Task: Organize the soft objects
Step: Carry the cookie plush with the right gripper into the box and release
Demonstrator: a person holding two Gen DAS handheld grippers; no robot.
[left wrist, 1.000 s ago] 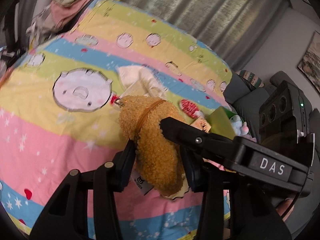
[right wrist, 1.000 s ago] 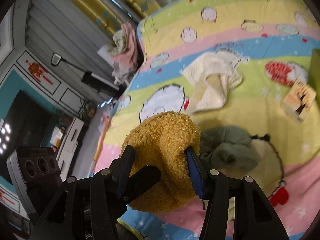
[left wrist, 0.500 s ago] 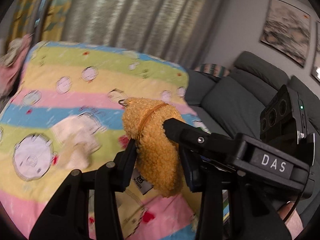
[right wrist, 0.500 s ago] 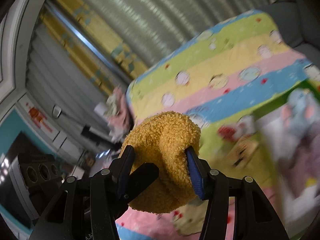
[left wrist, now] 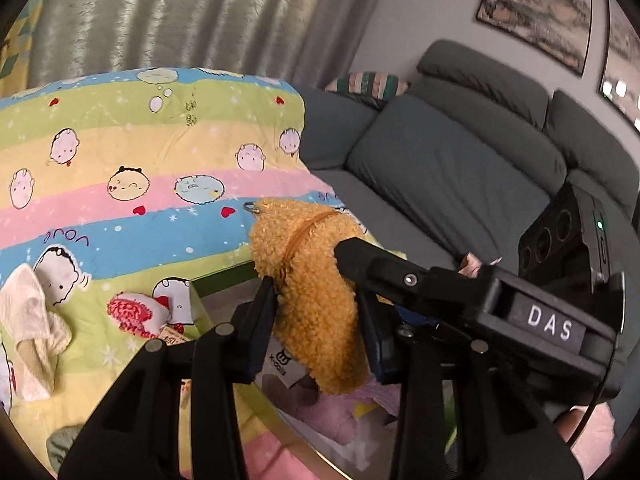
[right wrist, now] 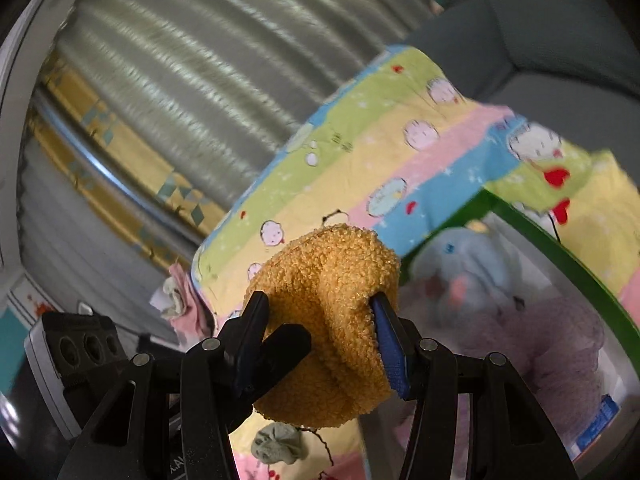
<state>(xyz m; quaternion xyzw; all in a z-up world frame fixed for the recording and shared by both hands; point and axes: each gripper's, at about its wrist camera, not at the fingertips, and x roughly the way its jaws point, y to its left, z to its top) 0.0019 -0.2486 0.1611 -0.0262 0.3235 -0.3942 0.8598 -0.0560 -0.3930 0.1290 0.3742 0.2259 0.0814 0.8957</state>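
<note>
Two grippers are gripping one plush toy at once, holding it in the air above the green-rimmed bin.

L gripper: jaws clenching on the toy's lower body; they have just been closing a bit further, w/ the toy squeezed between the pads. A white tag is hanging from the toy just below the L finger. A metal ring is sitting at the toy's top end; a thin orange cord is running across its fuzzy body.

R gripper: jaws clamping the same toy from the other side, blue pad pressing into the fuzz on one side, black pad on the other. In the L wrist view the R gripper's finger is crossing in front of the toy, marked "DAS".

Bin contents, directly below/behind the toy: pale blue elephant plush and a purple plush, both blurred. Bin wall looks clear; rim is green.

Striped cartoon blanket is lying beside the bin, spreading away from it. On the blanket near the bin: red-and-white small pillow, cream cloth, grey-green bundle. Grey sofa is standing on the bin's far side. Curtains are hanging behind the blanket. Pink clothes pile is lying at the blanket's far end, well apart from the bin.
</note>
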